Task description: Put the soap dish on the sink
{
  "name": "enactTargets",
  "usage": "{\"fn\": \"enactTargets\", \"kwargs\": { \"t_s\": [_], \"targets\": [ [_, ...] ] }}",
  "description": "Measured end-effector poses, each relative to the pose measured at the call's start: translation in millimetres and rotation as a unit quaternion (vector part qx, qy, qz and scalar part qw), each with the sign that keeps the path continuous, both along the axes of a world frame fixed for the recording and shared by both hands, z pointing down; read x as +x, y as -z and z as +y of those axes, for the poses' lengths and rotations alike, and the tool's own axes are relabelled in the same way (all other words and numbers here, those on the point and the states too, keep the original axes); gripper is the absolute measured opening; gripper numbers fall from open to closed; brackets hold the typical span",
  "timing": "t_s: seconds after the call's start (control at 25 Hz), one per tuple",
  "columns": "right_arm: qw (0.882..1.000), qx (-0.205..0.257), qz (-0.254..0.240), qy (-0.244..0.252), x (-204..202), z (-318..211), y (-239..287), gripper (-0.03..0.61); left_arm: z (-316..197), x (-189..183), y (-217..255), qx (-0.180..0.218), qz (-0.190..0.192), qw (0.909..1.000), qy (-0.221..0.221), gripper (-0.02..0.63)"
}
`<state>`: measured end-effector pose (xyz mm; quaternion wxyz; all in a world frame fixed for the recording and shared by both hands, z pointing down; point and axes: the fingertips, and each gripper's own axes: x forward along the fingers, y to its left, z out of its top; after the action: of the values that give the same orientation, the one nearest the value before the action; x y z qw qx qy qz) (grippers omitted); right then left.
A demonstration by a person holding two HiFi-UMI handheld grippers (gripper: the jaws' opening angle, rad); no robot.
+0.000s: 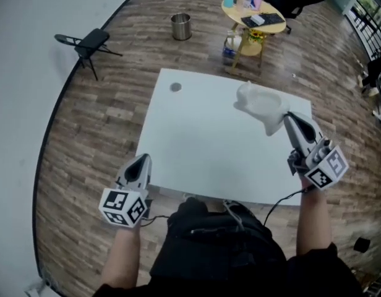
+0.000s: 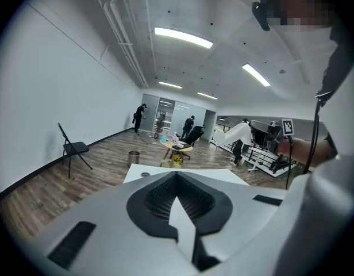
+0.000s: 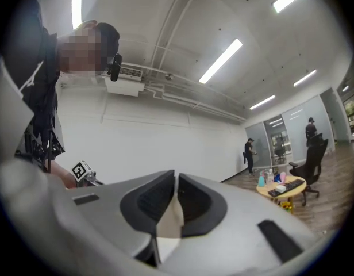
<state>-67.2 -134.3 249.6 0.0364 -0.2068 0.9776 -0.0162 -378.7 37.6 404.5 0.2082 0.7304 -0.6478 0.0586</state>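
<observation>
A white soap dish [image 1: 258, 101] hangs over the right back part of the white table [image 1: 196, 153]. My right gripper [image 1: 287, 117] is shut on the dish's near tail end. In the right gripper view a white strip of the dish [image 3: 170, 222] shows pinched between the dark pads, below the gripper [image 3: 176, 178]. My left gripper [image 1: 143, 159] is at the table's front left corner, its jaws together and nothing in them. In the left gripper view the left gripper [image 2: 177, 176] points level across the room, with its tips meeting.
A small grey disc [image 1: 175, 86] lies on the table's far left corner. Beyond the table stand a metal bin [image 1: 180, 26], a folding chair [image 1: 85, 44] by the wall and a round yellow table [image 1: 252, 11] with clutter. Wooden floor surrounds the table.
</observation>
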Motion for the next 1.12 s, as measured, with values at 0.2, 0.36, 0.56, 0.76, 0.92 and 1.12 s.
{"fn": "enactTargets", "kwargs": {
  "t_s": [0.2,0.36,0.56,0.76,0.92,1.12],
  "targets": [
    [0.998,0.001,0.003,-0.061,14.4,24.3,5.2,0.031,-37.3,9.5,4.6,0.018,0.004,0.9969,-0.077,-0.011],
    [0.994,0.002,0.009,-0.109,36.6,42.7,12.3,0.031,-64.6,32.2,9.7,0.025,0.007,0.9907,-0.133,-0.011],
    [0.988,0.001,0.018,-0.154,60.9,61.7,20.1,0.031,-87.2,57.7,13.5,0.03,-0.003,0.9841,-0.175,-0.011],
    [0.984,-0.01,0.025,-0.177,70.6,56.9,15.9,0.031,-108.6,65.1,26.6,0.066,-0.012,0.9829,-0.171,-0.011],
    [0.984,-0.012,0.018,-0.174,73.7,51.9,11.3,0.031,-118.5,67.8,25.7,0.064,-0.012,0.9844,-0.163,-0.011],
    [0.987,-0.006,0.0,-0.159,80.5,47.2,9.2,0.031,-119.1,74.6,31.4,0.073,-0.025,0.9836,-0.163,-0.011]
  ]
}}
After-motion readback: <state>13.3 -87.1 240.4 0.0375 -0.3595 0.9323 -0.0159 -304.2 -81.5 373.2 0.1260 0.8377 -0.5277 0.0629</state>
